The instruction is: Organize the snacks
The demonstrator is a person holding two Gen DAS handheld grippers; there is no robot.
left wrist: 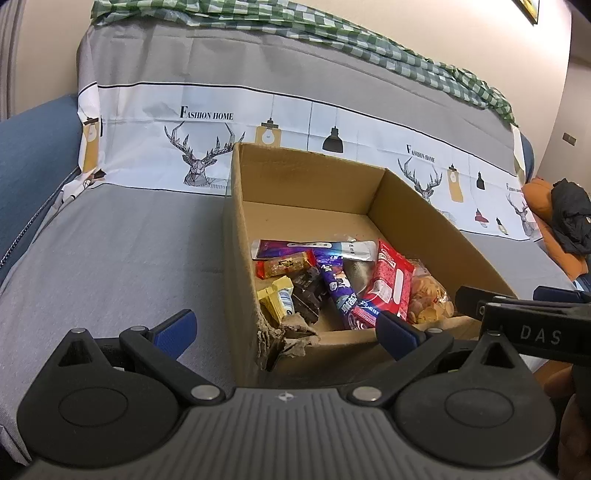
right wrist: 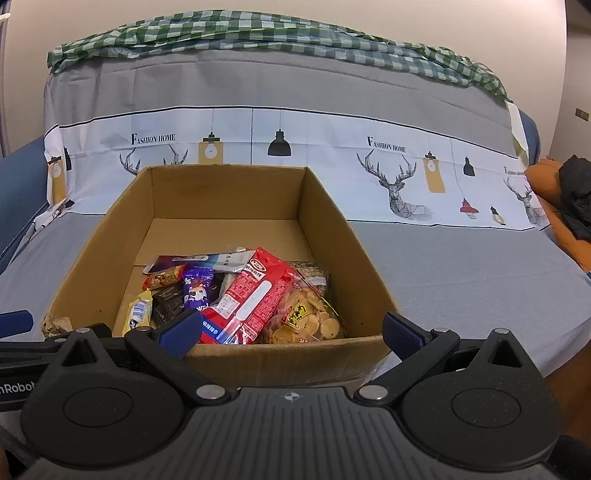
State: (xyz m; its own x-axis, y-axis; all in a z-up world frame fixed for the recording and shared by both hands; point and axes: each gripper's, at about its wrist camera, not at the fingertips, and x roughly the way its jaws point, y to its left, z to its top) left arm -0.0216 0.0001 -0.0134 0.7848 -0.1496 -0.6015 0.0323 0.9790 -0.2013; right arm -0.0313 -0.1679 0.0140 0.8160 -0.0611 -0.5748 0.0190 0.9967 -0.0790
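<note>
An open cardboard box (left wrist: 424, 210) (right wrist: 343, 236) sits on a grey-covered sofa. Inside lie several snack packs: a red pack (left wrist: 391, 284) (right wrist: 255, 295), a purple pack (left wrist: 340, 288) (right wrist: 197, 288), a clear bag of round crackers (left wrist: 430, 295) (right wrist: 310, 314), a yellow pack (left wrist: 275, 297) (right wrist: 138, 312), a dark pack (left wrist: 308, 295) (right wrist: 166, 301) and a long silver-purple pack (left wrist: 314, 247) (right wrist: 199, 260). My left gripper (left wrist: 286, 328) is open and empty at the box's torn near left corner. My right gripper (right wrist: 291, 332) is open and empty at the box's near wall; it also shows in the left wrist view (left wrist: 517, 295).
The sofa cover (left wrist: 110, 258) (right wrist: 461, 266) is grey with a white deer-print band. A green checked cloth (right wrist: 258, 33) lies along the backrest top. An orange and black bundle (left wrist: 561, 221) (right wrist: 569, 199) lies at the far right. A blue armrest (left wrist: 33, 155) stands at the left.
</note>
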